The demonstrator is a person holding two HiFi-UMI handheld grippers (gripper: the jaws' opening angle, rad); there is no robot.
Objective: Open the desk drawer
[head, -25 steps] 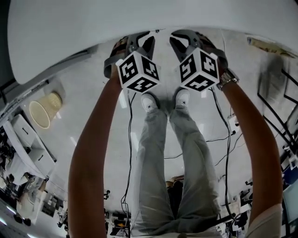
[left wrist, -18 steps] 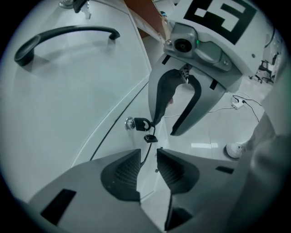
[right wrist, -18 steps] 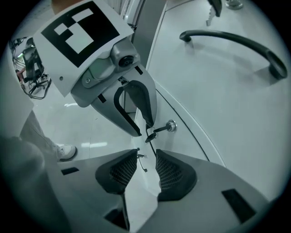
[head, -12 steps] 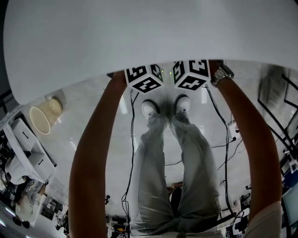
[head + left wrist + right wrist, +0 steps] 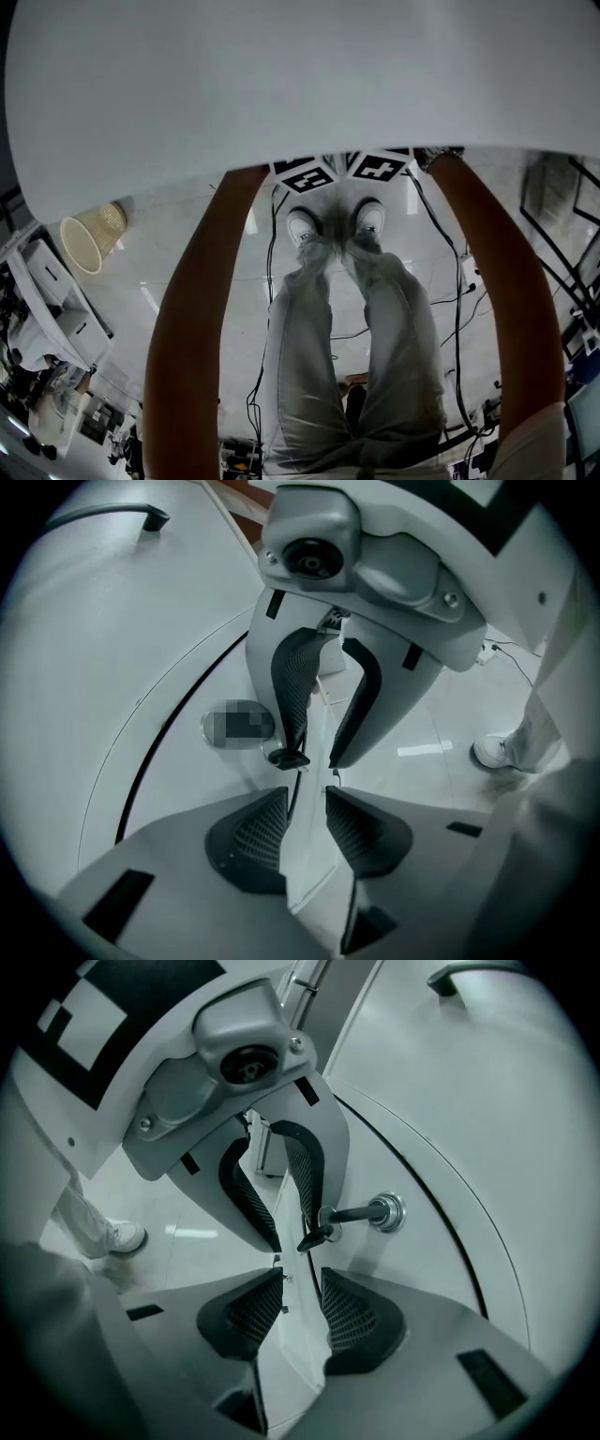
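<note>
Head view doesn't give you much. The white counter [image 5: 300, 84] fills the top and both forearms go under its front rim, with only the bottoms of the two marker cubes [image 5: 305, 175] peeking out.

The gripper views are where it's at. Left tongs [image 5: 307, 789] are spread with a thin white edge [image 5: 309, 864] standing between the pads, and they're closing in on it right now. I don't see them biting yet. Right tongs [image 5: 302, 1274] are spread round the same sort of edge, with no squeeze that I can make out. Just beside them a key [image 5: 349, 1213] sticks out of a lock [image 5: 386, 1211] in the white drawer [image 5: 427, 1252] front. The drawer sits below the counter and looks shut to me, going by the thin dark seam next to it.

So the step, I reckon, is getting a proper hold before the pull. My two cents:
- Seat the edge deep in the ribbed pads and clamp both sides evenly.
- Keep the right pads off that key.
- Pull straight back toward yourself with both hands together so the drawer doesn't rack.
- If it won't budge, suspect the lock and don't yank.
</note>
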